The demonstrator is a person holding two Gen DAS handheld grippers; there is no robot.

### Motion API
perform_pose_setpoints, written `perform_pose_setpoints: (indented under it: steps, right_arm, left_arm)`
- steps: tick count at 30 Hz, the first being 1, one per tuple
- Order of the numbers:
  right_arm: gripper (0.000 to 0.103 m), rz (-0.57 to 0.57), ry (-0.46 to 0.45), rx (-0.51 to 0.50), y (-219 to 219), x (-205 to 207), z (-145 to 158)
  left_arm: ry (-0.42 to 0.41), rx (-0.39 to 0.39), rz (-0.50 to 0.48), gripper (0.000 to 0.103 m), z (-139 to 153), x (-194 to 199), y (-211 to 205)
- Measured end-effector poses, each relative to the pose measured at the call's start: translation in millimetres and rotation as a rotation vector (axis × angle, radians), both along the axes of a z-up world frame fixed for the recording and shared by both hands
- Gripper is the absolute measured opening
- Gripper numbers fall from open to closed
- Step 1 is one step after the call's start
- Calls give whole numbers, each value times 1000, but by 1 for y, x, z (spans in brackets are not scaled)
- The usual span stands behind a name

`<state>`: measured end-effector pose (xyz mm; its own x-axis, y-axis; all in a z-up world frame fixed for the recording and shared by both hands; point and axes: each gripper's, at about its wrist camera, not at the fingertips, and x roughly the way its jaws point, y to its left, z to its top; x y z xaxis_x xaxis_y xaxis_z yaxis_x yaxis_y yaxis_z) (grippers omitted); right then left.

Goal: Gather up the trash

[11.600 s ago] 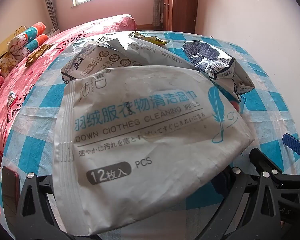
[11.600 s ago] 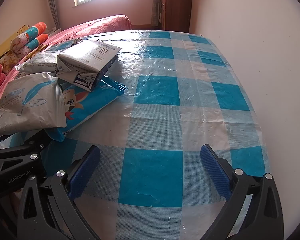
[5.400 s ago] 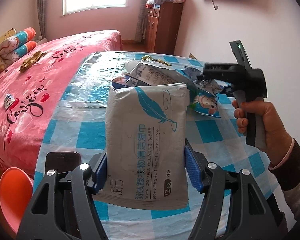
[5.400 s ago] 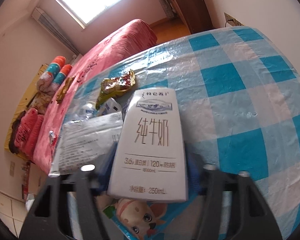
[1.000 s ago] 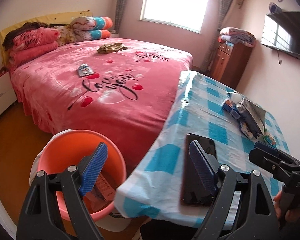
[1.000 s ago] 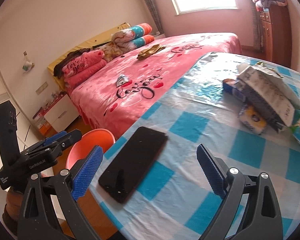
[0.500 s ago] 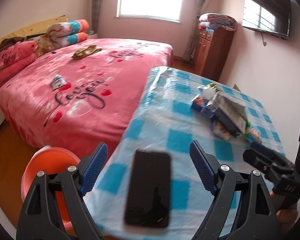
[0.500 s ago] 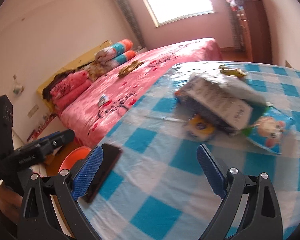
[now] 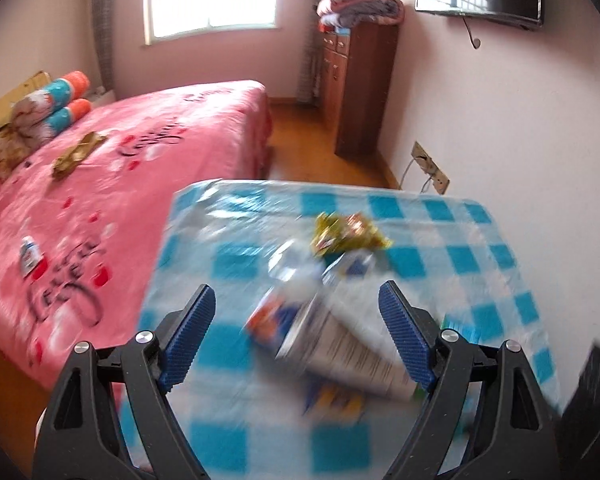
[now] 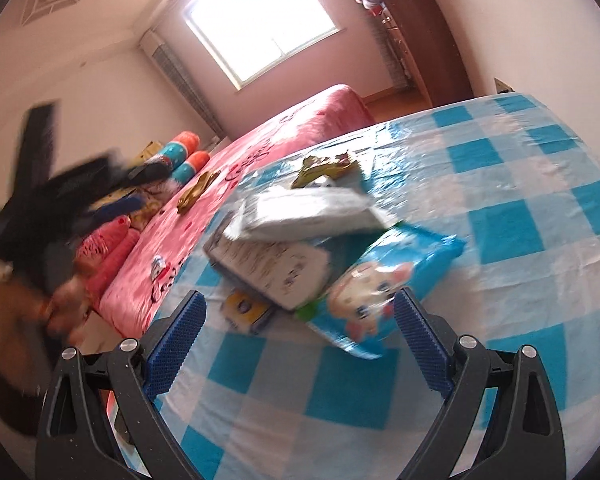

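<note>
Both tongs back over the trash pile

Orange bucket and phone gone from view; left tongs [image 9: 296,340] and right tongs [image 10: 300,342] gape empty above wrappers [image 10: 296,240] on the counter [image 10: 520,240].

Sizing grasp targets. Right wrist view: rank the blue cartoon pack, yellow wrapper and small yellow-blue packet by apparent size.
1. blue cartoon pack, clearly largest, though it also lies nearest the camera.
2. yellow wrapper and small yellow-blue packet: look alike in size. The wrapper lies farther off, the packet is partly hidden and blurred, so no ranking.
</note>
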<state>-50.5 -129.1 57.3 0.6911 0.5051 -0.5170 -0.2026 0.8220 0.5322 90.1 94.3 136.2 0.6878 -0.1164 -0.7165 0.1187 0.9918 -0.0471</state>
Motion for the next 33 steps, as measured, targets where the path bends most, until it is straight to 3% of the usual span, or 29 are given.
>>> perform_pose_setpoints:
  steps: [8, 15, 16, 20, 24, 27, 33]
  right_arm:
    - [94, -28, 21, 17, -32, 10, -12]
    - [94, -54, 48, 50, -52, 18, -21]
    - [94, -55, 52, 52, -54, 18, -22]
    - [94, -58, 57, 61, -58, 21, -24]
    - [94, -78, 67, 60, -62, 21, -24]
    - [94, -91, 66, 56, -65, 20, -24]
    - [94, -125, 61, 49, -75, 18, -23]
  left_arm:
    - [154, 81, 48, 80, -37, 128, -58]
    - [306, 136, 134, 70, -86, 190, -69]
    - [326, 137, 149, 65, -92, 196, -67]
    - [391, 67, 159, 53, -105, 203, -57]
    - [392, 66, 112, 36, -107, 191, -65]
    - [384, 90, 75, 34, -108, 175, -79]
    - [387, 41, 35, 34, -111, 134, -86]
